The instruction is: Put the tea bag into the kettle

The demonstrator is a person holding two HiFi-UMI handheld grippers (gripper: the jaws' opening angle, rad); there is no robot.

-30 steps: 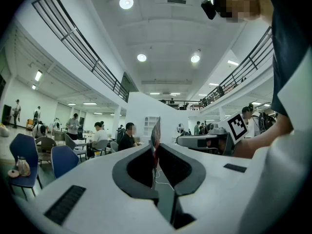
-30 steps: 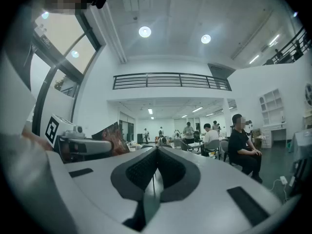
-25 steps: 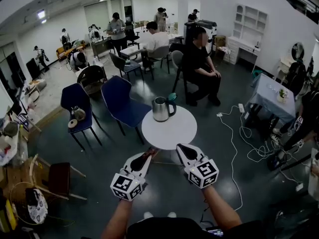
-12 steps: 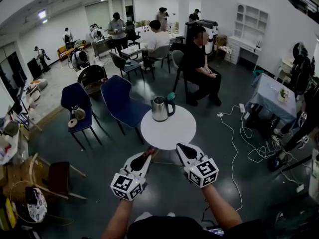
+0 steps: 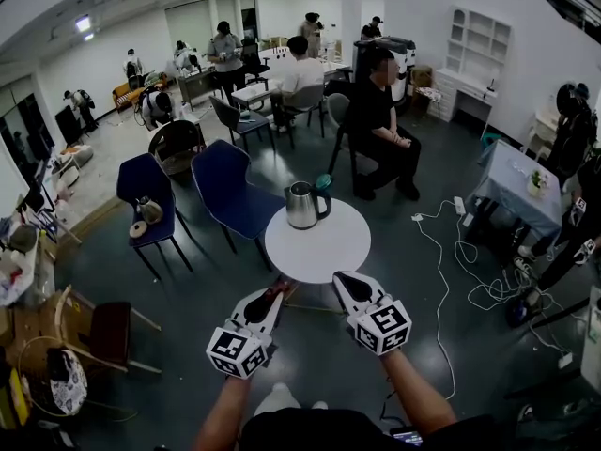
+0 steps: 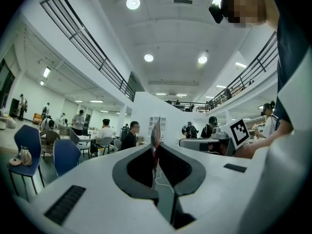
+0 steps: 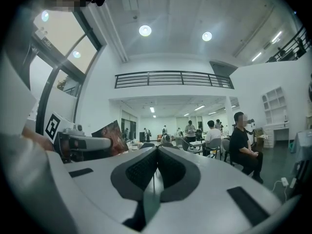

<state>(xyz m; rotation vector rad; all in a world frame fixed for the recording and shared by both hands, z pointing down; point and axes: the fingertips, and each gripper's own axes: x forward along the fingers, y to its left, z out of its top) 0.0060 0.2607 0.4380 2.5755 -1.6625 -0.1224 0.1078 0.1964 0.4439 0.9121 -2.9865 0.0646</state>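
As left gripper [image 5: 276, 294] pinches teabag [image 6: 155, 130], kettle [image 5: 302, 205] — apart

Caught edge-on between the left gripper's [image 6: 156, 149] closed jaws just short of the table's [image 5: 319, 248] near rim: the tea bag [image 6: 155, 129], its print and outline unreadable, and in the head view barely a reddish sliver past the tip. Cannot tell, at the table's far edge, whether the kettle [image 5: 302, 205] is lidded or what the small teal thing [image 5: 324, 182] behind it is. Cut off below the table: both forearms [image 5: 228, 413].
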